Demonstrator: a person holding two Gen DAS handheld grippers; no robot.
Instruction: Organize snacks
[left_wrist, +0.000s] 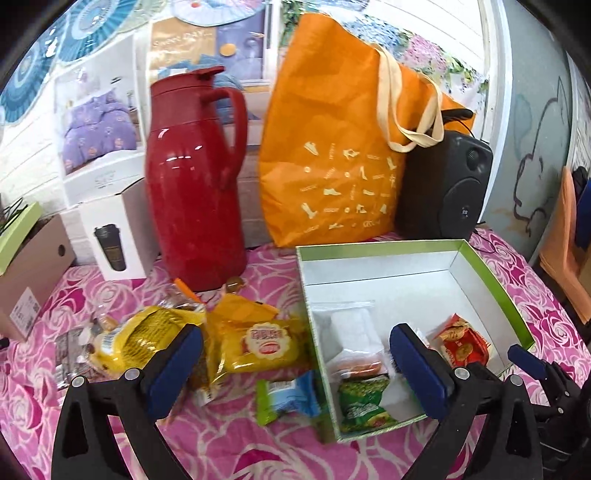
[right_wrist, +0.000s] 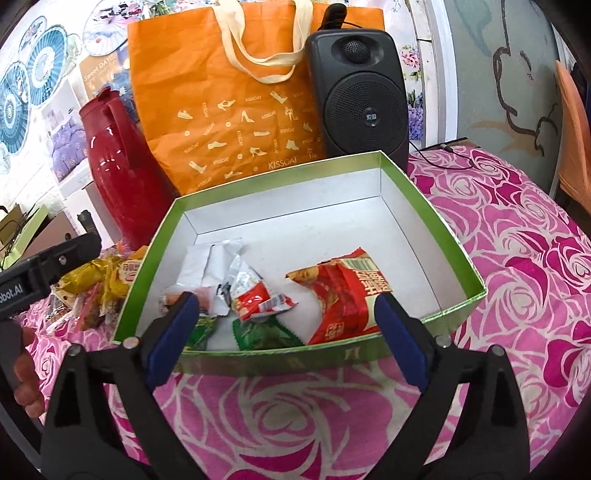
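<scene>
A green box (left_wrist: 495, 280) with a white inside stands on the pink rose tablecloth; it also shows in the right wrist view (right_wrist: 439, 218). In it lie a red packet (right_wrist: 343, 295), a small red-and-white packet (right_wrist: 258, 299), a white packet (right_wrist: 207, 266) and green packets (right_wrist: 266, 336). Left of the box lie loose snacks: a yellow packet (left_wrist: 266, 343), a yellow bag (left_wrist: 147, 332) and a blue-green packet (left_wrist: 288, 398). My left gripper (left_wrist: 295, 373) is open and empty above the blue-green packet. My right gripper (right_wrist: 288, 339) is open and empty at the box's near wall.
A red thermos jug (left_wrist: 195, 184), an orange tote bag (left_wrist: 332, 155) and a black speaker (left_wrist: 443, 184) stand behind the box. A white carton (left_wrist: 118, 236) and a brown cardboard box (left_wrist: 29, 273) stand at the left. The table edge runs along the right.
</scene>
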